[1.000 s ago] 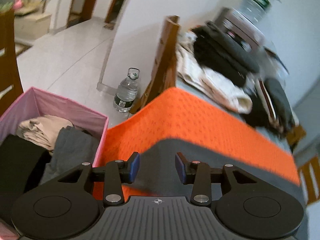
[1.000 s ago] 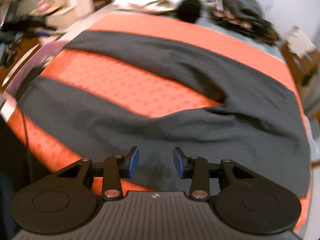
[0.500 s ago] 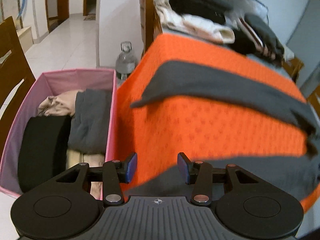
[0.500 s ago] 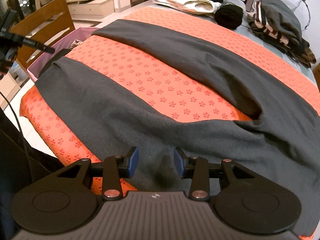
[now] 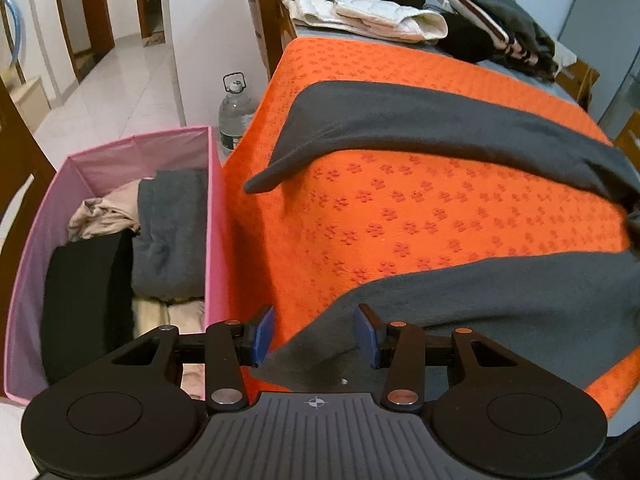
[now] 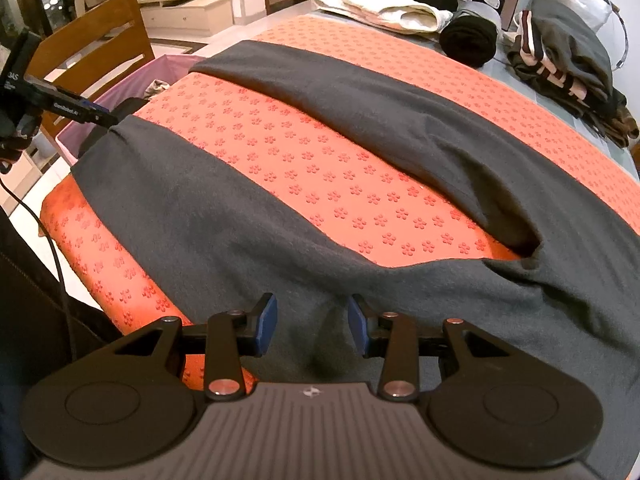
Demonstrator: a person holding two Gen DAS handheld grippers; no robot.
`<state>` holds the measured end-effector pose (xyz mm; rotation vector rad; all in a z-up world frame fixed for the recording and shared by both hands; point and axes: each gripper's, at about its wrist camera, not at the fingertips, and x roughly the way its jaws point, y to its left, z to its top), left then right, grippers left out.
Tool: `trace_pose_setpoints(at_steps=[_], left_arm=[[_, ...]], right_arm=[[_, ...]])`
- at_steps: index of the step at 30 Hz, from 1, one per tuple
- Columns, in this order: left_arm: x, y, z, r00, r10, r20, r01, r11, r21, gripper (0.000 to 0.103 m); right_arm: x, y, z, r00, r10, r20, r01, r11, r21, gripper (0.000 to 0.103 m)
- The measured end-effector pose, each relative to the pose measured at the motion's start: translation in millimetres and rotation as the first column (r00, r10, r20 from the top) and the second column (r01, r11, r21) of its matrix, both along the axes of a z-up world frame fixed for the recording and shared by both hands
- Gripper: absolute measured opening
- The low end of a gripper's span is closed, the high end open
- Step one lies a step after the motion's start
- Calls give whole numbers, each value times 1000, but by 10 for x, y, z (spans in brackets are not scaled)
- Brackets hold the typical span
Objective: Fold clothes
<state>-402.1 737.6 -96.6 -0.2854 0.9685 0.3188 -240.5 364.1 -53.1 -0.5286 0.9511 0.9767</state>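
Dark grey trousers [image 6: 280,216] lie spread on an orange flower-patterned mat [image 6: 340,184], legs apart in a V. In the left wrist view the near leg's end [image 5: 480,300] lies just ahead of my left gripper [image 5: 315,334], which is open and empty at the mat's corner. The far leg [image 5: 420,128] runs across the mat. My right gripper [image 6: 312,324] is open and empty, over the near leg close to the waist end. The left gripper also shows in the right wrist view [image 6: 100,118], at the near leg's end.
A pink fabric bin [image 5: 132,152] with folded clothes stands left of the table, a water bottle [image 5: 236,112] behind it. Piles of clothes [image 6: 400,4] lie at the table's far end. A wooden chair [image 6: 92,52] stands beyond the bin.
The left gripper has swung from the table's far corner to the near leg's end. The right gripper pulled back a little over the near leg. Both stayed open.
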Motion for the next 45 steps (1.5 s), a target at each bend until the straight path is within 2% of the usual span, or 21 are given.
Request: trace_pose_setpoints(at_steps=[3,8,14,19,24,25,26,27,29,31,34,36,37,39,42,45], left_arm=[[19,-6,3,1000,-28,4,28,1000,9,40],[-42,36,57,994,-107,10,107,994,-6,40],[-106,192,-35,987,-152,-50,152,988,3,39],[-106,217,-174,967,-232,-104,234,972,7,40],[28,133,-391,930,-331,-163,345,936,65,40],[54,127,-415,925,-344,-161,358,931,73,34],[78,121,-437,921,-357,-157,372,925,81,24],[85,106,-435,915,-375,-150,391,916,93,5],[53,79,-352,914,-387,-127,402,905,136,4],[-9,130,-188,921,-380,-89,388,914,116,4],[-106,301,75,939,-342,-43,344,938,38,4],[-118,428,178,950,-311,-38,310,950,-24,4],[-111,482,194,956,-289,-43,288,957,-30,4],[-85,557,148,964,-256,-67,254,967,-29,5],[-38,553,31,969,-213,-124,217,976,16,5],[-28,516,-44,972,-154,-175,169,983,75,11]], right_arm=[[-24,27,5,1000,-10,4,10,1000,1,45],[-65,114,30,1000,-5,7,5,1000,18,45],[-78,292,30,1000,24,17,-24,1000,15,45],[-80,471,44,998,62,26,-62,998,10,45],[-73,641,65,994,104,37,-104,995,-4,45],[-70,665,71,993,111,38,-111,994,-6,45],[-66,689,76,992,117,39,-117,993,-8,45],[-60,711,81,992,123,42,-123,992,-11,45],[-60,751,97,989,137,52,-136,990,-18,45],[-53,787,111,988,146,55,-145,989,-16,45],[-30,839,95,986,159,50,-158,987,-14,45],[-7,872,69,985,166,45,-166,986,-13,45],[2,891,54,985,168,44,-168,986,-11,45],[25,933,20,984,173,39,-173,985,-9,45],[43,981,-24,983,181,43,-180,983,-16,45],[54,993,-43,983,176,47,-176,984,-22,45]])
